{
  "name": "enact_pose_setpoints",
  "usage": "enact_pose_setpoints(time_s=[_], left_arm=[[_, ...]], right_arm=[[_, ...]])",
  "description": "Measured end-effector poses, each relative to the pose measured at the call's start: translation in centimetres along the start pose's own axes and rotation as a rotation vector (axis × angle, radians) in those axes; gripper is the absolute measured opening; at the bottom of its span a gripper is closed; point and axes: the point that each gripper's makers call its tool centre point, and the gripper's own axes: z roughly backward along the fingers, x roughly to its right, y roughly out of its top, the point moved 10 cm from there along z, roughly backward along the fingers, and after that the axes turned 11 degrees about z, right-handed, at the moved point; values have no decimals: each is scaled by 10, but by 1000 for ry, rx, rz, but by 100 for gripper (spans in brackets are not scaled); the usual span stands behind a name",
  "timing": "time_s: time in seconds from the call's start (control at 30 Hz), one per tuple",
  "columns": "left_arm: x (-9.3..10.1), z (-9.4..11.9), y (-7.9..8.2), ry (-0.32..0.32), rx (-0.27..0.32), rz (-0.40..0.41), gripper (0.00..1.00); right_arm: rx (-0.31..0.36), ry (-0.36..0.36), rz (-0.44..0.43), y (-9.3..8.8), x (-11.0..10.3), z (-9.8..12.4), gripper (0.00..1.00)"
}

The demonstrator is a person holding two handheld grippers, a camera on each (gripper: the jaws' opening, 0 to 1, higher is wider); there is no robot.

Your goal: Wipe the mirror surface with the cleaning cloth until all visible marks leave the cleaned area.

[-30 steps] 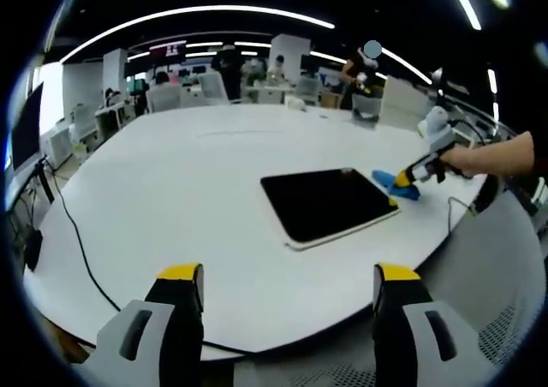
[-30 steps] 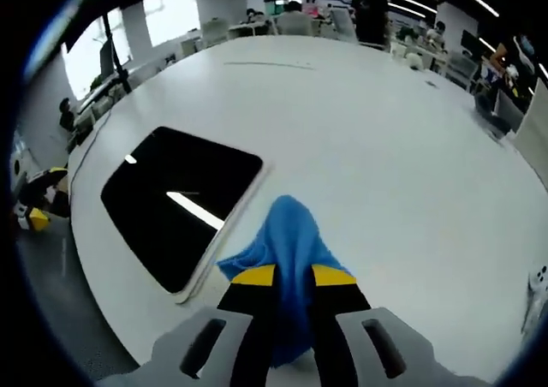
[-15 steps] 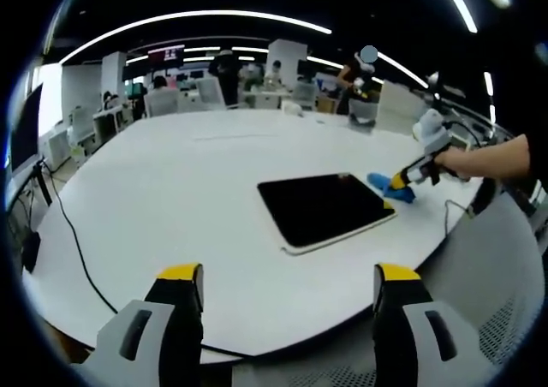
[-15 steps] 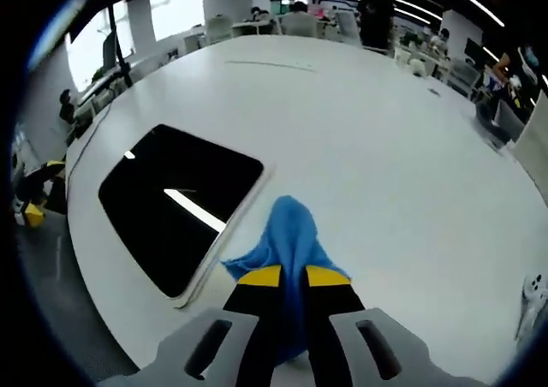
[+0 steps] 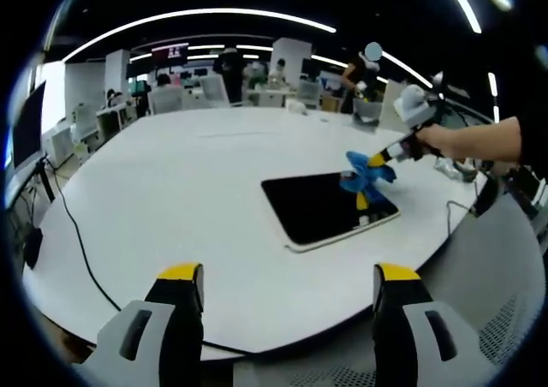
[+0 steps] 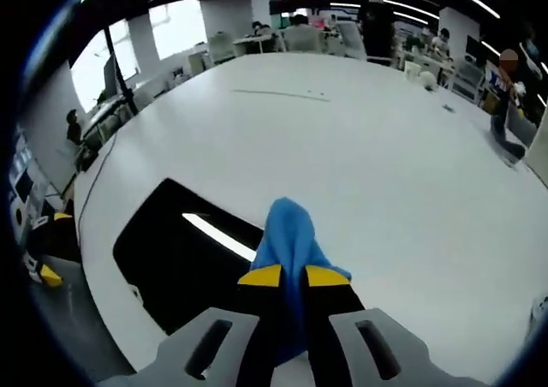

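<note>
Gripping the blue cleaning cloth (image 6: 287, 233) between clenched jaws at lower centre of the right gripper view, with the right gripper (image 6: 283, 276) hanging over the near corner of the mirror (image 6: 175, 263), a dark slab lying flat at lower left of that frame on the white table (image 6: 385, 164). Showing in the left gripper view right of centre: the cloth (image 5: 364, 175) dangling from the right gripper (image 5: 378, 159) above the mirror's (image 5: 321, 205) right edge, seemingly not pressing flat yet. Idling at the bottom of that frame, the left gripper (image 5: 289, 274), jaws released and holding nothing. Risking, by judgement: dragging only a loose fold and leaving marks; pushing the unheld mirror across the smooth table; scraping the glass with jaw tips if dipping too low; losing the cloth from so narrow a pinch.
</note>
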Motion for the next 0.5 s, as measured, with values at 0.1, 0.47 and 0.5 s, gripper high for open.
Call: enact_pose_setpoints(time_s=[0.1,0.47,0.5], left_arm=[[0,0,0,0,0,0,81],[-1,0,0,0,2,1,81],[-1,0,0,0,2,1,81]], right_arm=[[-12,6,-3,1,-4,-8,3],[-51,0,1,0,-6,-17,3],[-52,2,2,0,-7,-17,3]])
